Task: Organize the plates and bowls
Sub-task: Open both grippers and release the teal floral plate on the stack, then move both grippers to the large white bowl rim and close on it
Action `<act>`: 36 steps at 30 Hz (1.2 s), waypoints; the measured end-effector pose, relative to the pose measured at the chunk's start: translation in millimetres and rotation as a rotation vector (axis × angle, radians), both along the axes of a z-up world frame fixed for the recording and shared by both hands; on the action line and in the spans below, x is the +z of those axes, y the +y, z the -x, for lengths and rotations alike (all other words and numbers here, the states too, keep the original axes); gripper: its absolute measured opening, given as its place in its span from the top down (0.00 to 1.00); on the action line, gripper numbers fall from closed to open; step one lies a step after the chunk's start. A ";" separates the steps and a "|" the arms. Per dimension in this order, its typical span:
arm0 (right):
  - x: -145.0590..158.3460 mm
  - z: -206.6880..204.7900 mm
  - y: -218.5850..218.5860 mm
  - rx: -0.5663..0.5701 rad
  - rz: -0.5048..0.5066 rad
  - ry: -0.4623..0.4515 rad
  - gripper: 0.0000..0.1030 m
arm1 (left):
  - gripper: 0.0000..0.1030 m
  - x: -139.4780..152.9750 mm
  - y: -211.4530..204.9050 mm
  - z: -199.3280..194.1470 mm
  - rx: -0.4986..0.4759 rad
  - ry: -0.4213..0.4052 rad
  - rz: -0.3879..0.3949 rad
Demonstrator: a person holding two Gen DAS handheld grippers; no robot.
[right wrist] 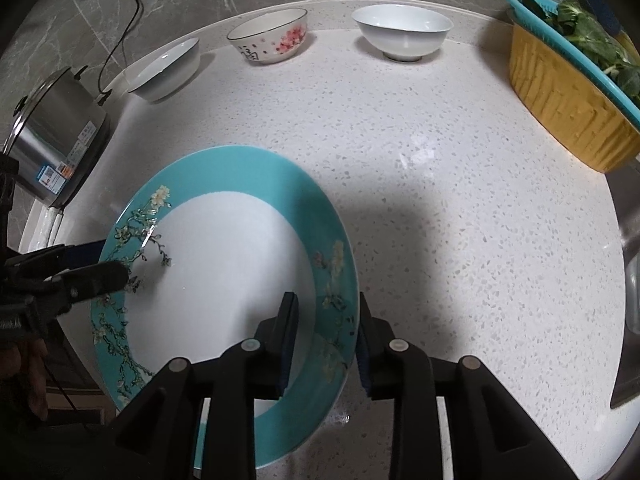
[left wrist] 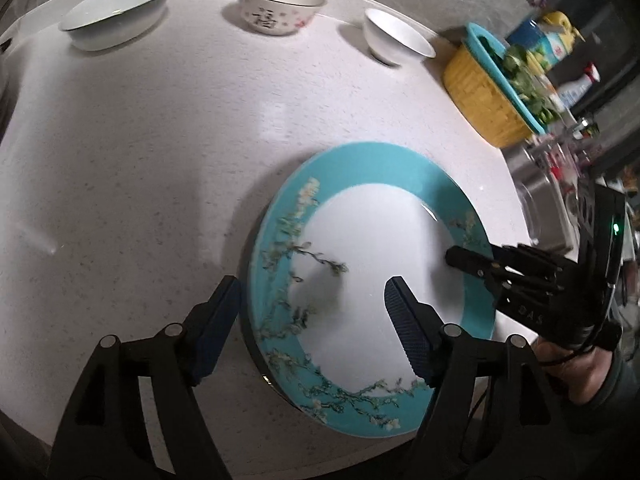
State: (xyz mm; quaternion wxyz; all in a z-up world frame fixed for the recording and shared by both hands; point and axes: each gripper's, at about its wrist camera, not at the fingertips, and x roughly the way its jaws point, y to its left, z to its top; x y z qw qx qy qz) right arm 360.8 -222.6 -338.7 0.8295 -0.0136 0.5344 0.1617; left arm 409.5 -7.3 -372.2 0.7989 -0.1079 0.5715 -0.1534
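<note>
Straddling the teal plate [left wrist: 372, 248] at lower centre, my left gripper [left wrist: 316, 312] stands wide open, one pad off its left rim. My right gripper [right wrist: 326, 344] brackets the right rim, pads apparently not pressing. Three bowls line the top; the flowered bowl [left wrist: 278, 4] bears a Chinese character.

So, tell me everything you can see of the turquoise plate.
The turquoise plate is a large round dish, glossy like glazed ceramic, with a white centre and a wide turquoise rim painted with blossoming branches. It looks empty and whole. It sits at the near edge of the speckled white counter. The left gripper straddles one rim with fingers apart; the right gripper brackets the opposite rim.
</note>
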 end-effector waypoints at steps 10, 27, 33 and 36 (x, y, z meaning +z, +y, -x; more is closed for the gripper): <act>27.1 -12.8 -41.2 -0.052 -0.139 -0.074 0.34 | 0.29 41.3 48.7 -0.2 0.197 -0.031 0.042; 168.2 -196.7 154.3 0.269 -0.306 -0.098 0.34 | 0.29 81.1 197.5 -176.3 0.519 -0.148 -0.094; 132.6 -259.8 234.0 0.306 -0.172 -0.038 0.34 | 0.29 60.6 235.9 -209.0 0.555 -0.101 -0.034; 108.3 -283.0 253.3 0.311 -0.168 0.025 0.35 | 0.29 53.2 248.0 -225.1 0.561 -0.095 0.010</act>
